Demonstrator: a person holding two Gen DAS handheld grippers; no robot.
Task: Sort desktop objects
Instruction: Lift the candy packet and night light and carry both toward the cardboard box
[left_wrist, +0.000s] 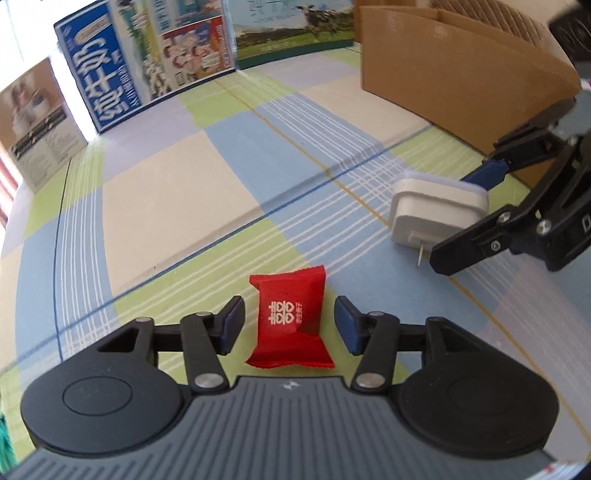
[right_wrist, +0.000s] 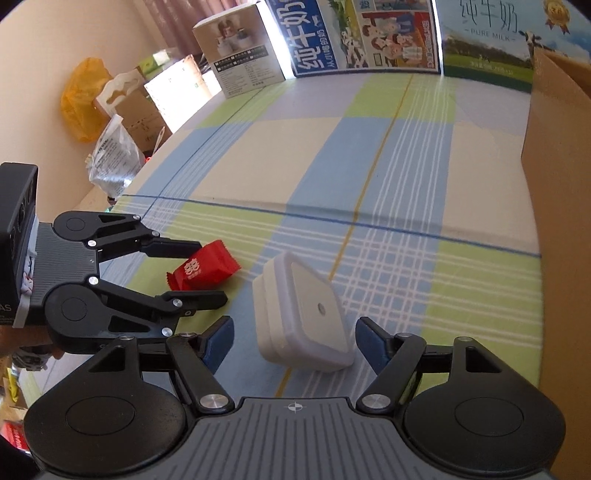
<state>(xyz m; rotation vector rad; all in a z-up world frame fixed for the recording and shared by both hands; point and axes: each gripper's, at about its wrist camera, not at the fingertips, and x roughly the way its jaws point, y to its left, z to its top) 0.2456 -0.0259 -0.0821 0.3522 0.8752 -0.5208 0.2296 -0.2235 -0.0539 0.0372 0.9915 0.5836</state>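
Note:
A red wrapped candy (left_wrist: 290, 319) lies on the checked tablecloth (left_wrist: 166, 206), between the fingers of my left gripper (left_wrist: 289, 323). A gap shows on each side of it, so the left gripper is open. To its right a white plug adapter (left_wrist: 436, 208), prongs down, sits between the fingers of my right gripper (left_wrist: 469, 214). In the right wrist view the adapter (right_wrist: 306, 314) rests tilted on the cloth inside the open right gripper (right_wrist: 295, 341), with neither pad pressing on it. On the left of that view, the candy (right_wrist: 203, 267) lies inside the left gripper (right_wrist: 208, 271).
An open cardboard box (left_wrist: 461, 74) stands at the back right, close behind the right gripper; its wall (right_wrist: 554, 184) fills the right edge. Milk cartons (right_wrist: 369, 33) and a white product box (right_wrist: 240, 55) line the far edge. Bags (right_wrist: 85, 99) sit beyond the table's left edge.

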